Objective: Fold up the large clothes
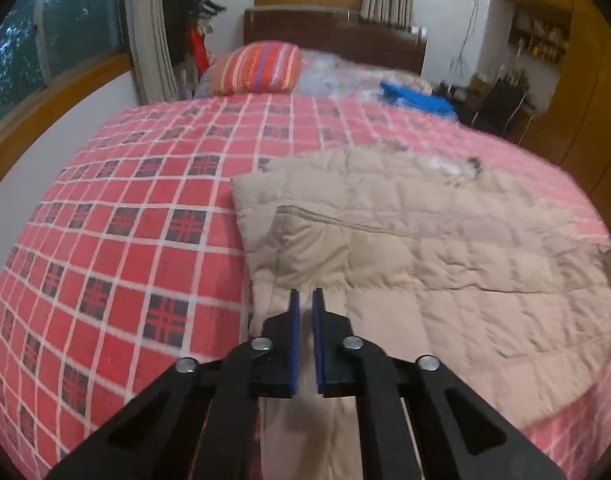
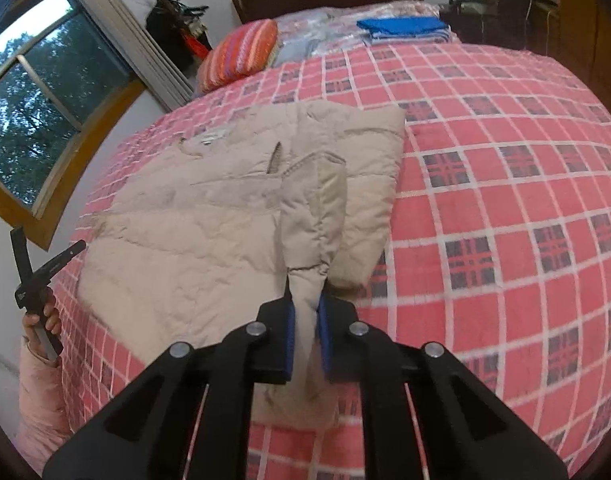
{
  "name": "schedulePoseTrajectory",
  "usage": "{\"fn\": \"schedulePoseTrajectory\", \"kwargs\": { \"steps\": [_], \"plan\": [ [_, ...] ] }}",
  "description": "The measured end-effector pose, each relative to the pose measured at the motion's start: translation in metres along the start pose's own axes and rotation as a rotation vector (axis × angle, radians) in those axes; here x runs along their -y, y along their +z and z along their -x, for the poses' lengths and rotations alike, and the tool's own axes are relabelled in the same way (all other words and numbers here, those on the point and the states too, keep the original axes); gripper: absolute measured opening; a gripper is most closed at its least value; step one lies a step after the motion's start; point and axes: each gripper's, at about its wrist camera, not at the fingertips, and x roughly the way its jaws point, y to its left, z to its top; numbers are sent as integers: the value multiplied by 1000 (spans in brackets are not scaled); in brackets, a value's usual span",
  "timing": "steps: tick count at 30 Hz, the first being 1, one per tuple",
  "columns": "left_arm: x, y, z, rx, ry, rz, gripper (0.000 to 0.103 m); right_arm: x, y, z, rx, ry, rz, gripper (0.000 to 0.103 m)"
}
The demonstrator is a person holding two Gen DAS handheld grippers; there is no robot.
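A beige quilted jacket [image 1: 425, 256] lies spread on the red checked bed [image 1: 137, 216], partly folded. My left gripper [image 1: 306, 298] hovers over the jacket's near left part, its blue pads [image 1: 294, 328] almost together with no cloth pinched between them. In the right wrist view the jacket [image 2: 193, 216] lies to the left. My right gripper [image 2: 305, 300] is shut on a beige sleeve [image 2: 317, 208], which is lifted and stretches away over the jacket's body. At the left edge of that view a hand [image 2: 45, 320] in a pink sleeve holds the left gripper [image 2: 41, 264] beside the bed's edge.
A striped red cushion [image 1: 257, 68] and a folded blue cloth [image 1: 417, 100] lie near the dark headboard [image 1: 333, 36]. Windows with curtains [image 1: 145, 32] are on the left, wooden cabinets [image 1: 585, 100] on the right. Bare checked cover [image 2: 505, 200] stretches right of the jacket.
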Motion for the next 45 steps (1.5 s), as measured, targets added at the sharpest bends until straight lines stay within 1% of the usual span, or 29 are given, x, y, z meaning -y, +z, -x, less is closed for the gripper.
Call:
{"fn": "schedulePoseTrajectory", "kwargs": {
  "steps": [2, 3, 4, 5, 6, 7, 8, 9, 11, 14, 16, 18, 21, 22, 23, 24, 25, 26, 28, 30, 32, 36, 41, 42, 45],
  "plan": [
    [-3, -8, 19, 55, -12, 1, 0, -1, -8, 12, 19, 16, 10, 9],
    [-5, -11, 25, 65, -20, 1, 0, -2, -11, 17, 26, 23, 15, 9],
    [-7, -12, 27, 59, -28, -2, 0, -3, -13, 19, 30, 25, 19, 9],
    [-10, -13, 25, 39, -18, 2, 3, -3, -15, 22, 31, 20, 24, 9],
    [-14, -12, 23, 31, -6, 12, 4, -4, -16, 21, 28, 12, 27, 9],
    [-19, -10, 18, 19, 10, 22, 25, -5, -16, 19, 21, 2, 28, 9],
    [-26, -6, 9, -2, 15, 33, 63, -4, -16, 18, 17, -1, 27, 9],
    [-30, -2, 2, -6, 21, 39, 71, -4, -14, 14, 10, -4, 19, 9],
    [-33, 6, -11, -22, 42, 30, 71, -2, -13, 8, 5, -5, 10, 9],
    [-25, 23, -31, -42, 21, -13, 71, 0, -8, 1, 1, 4, -3, 9],
    [-17, 32, -42, -44, 22, -32, 71, 2, -4, -4, -3, 10, -13, 9],
    [-5, 44, -56, -59, -3, -68, 71, 4, -3, -8, -10, 17, -22, 9],
    [5, 53, -72, -97, -30, -93, 69, 8, -2, -12, -22, 21, -27, 9],
    [7, 54, -76, -110, -32, -99, 56, 8, -2, -13, -24, 21, -26, 9],
    [8, 54, -79, -127, -40, -101, 37, 9, -2, -14, -27, 21, -26, 9],
    [7, 53, -83, -154, -60, -92, 31, 11, -2, -14, -28, 24, -29, 9],
    [7, 52, -82, -157, -67, -90, 15, 13, -2, -14, -29, 30, -32, 9],
    [7, 49, -80, -152, -77, -92, 11, 14, -2, -14, -26, 35, -35, 9],
    [3, 46, -70, -111, -76, -77, 9, 16, -2, -12, -20, 50, -43, 9],
    [-5, 45, -51, -47, -106, -27, 8, 16, -1, -9, -13, 57, -44, 9],
    [-10, 48, -38, -13, -111, 4, 7, 15, 1, -6, -4, 64, -49, 9],
    [-12, 67, -19, 55, -84, 46, 7, 4, 25, 4, 34, 65, -50, 9],
    [-10, 92, -21, 92, -21, 53, 7, -18, 69, 11, 96, 34, -15, 9],
    [-11, 98, -26, 98, 1, 60, 7, -21, 79, 9, 104, 27, -14, 9],
    [-19, 111, -40, 91, 20, 102, 7, -26, 107, -6, 112, -12, -16, 8]
  ]
}}
